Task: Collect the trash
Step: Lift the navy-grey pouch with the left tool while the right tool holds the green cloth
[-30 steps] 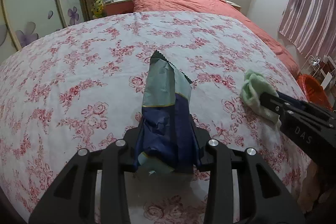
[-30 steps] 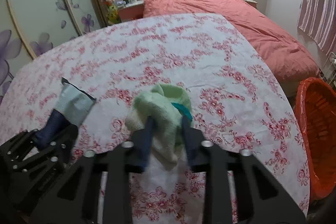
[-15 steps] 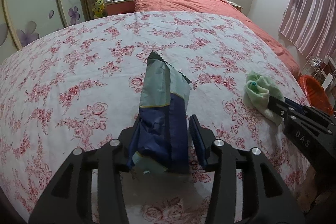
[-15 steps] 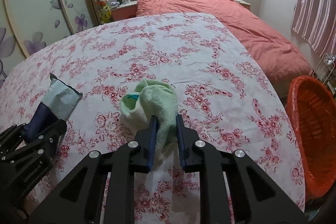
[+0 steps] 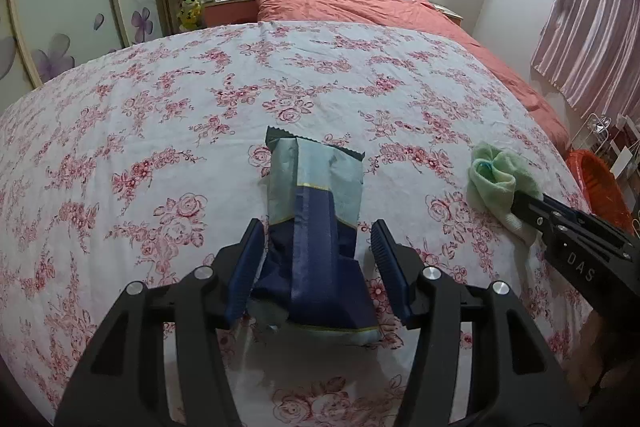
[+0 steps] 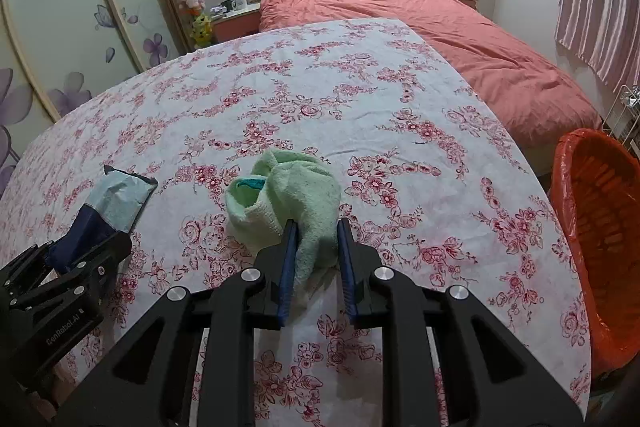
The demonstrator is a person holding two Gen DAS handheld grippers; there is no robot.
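A blue and pale-green snack wrapper (image 5: pixel 316 227) lies on the floral tablecloth (image 5: pixel 160 131). My left gripper (image 5: pixel 318 247) is open, its fingers on either side of the wrapper's dark end without pressing it. A crumpled green cloth (image 6: pixel 292 187) lies to the right. My right gripper (image 6: pixel 318 239) has its jaws close around the cloth's near fold, with small gaps at the pads. The wrapper also shows in the right wrist view (image 6: pixel 108 203), and the cloth in the left wrist view (image 5: pixel 494 179).
An orange bin with a red liner (image 6: pixel 600 227) stands beyond the table's right edge. A bed with a coral duvet (image 6: pixel 460 27) lies behind the table. Wardrobe doors with flower prints (image 5: pixel 60 7) run along the left. Striped curtains (image 5: pixel 592 27) hang at right.
My left gripper has opened and let go of the wrapper, which now rests on the cloth. My right gripper has widened slightly on the green cloth, which has come down onto the table.
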